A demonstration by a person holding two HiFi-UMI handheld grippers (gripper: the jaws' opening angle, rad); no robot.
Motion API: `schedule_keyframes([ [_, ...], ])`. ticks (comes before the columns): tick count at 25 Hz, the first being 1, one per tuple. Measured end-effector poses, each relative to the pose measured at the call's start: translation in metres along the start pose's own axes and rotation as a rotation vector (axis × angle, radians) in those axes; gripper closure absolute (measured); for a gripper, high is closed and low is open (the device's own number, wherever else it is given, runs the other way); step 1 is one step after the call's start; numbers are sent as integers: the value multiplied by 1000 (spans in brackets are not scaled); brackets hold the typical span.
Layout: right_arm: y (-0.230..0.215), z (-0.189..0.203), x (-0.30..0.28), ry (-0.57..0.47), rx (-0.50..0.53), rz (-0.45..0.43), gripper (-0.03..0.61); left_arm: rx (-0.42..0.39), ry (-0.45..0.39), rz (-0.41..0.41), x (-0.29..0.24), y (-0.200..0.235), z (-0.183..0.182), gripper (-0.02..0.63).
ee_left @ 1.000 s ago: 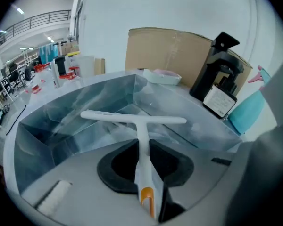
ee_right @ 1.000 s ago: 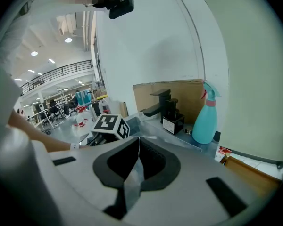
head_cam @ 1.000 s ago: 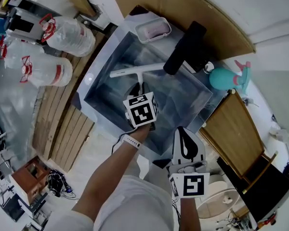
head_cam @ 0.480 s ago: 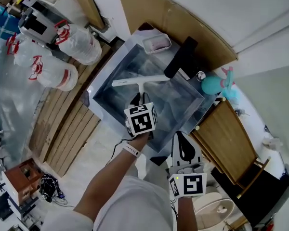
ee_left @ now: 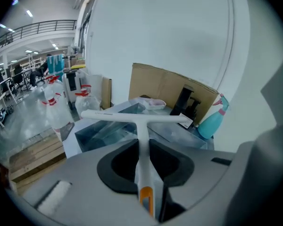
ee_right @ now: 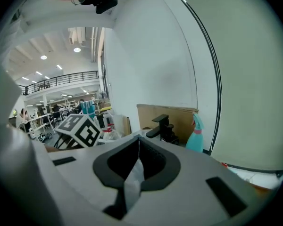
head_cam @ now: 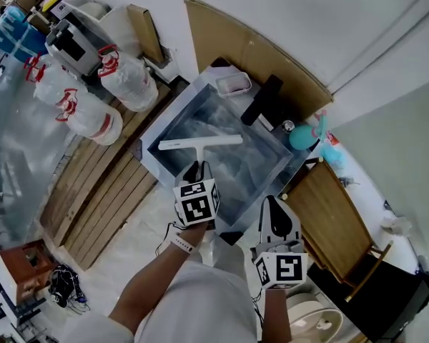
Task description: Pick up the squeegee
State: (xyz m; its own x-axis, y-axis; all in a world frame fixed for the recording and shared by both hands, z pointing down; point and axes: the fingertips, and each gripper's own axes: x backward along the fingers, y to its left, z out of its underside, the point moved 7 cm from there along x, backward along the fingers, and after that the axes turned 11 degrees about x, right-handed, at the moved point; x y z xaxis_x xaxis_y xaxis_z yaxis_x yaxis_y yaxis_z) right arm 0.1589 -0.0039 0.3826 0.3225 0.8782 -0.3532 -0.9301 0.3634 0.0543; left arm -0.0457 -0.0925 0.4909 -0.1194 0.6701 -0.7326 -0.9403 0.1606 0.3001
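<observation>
White squeegee [head_cam: 199,143], gripped by the left tongs [head_cam: 199,167], has risen above the clear tank [head_cam: 264,164]; right tongs [head_cam: 274,203] closed, empty, also higher.

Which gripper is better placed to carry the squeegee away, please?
Left. The left gripper is shut on the handle of the squeegee and holds it above the tank. The right gripper is shut, off to the side and apart from the squeegee.

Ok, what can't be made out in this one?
- White T-shaped squeegee: handle end hidden under the marker cube of the left gripper, head view.
- Print on its blade: too small to read, left gripper view.
- Pale rectangular tray: contents too small, head view.
</observation>
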Motion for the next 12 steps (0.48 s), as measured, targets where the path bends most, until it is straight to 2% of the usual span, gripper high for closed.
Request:
schedule_keyframes([
  [6, 6, -9, 20, -28, -7, 18, 572, -100, -31, 53, 50, 10, 0, 543],
  [12, 17, -20, 38, -48, -11, 36, 572, -262, -60, 136, 97, 18, -5, 543],
])
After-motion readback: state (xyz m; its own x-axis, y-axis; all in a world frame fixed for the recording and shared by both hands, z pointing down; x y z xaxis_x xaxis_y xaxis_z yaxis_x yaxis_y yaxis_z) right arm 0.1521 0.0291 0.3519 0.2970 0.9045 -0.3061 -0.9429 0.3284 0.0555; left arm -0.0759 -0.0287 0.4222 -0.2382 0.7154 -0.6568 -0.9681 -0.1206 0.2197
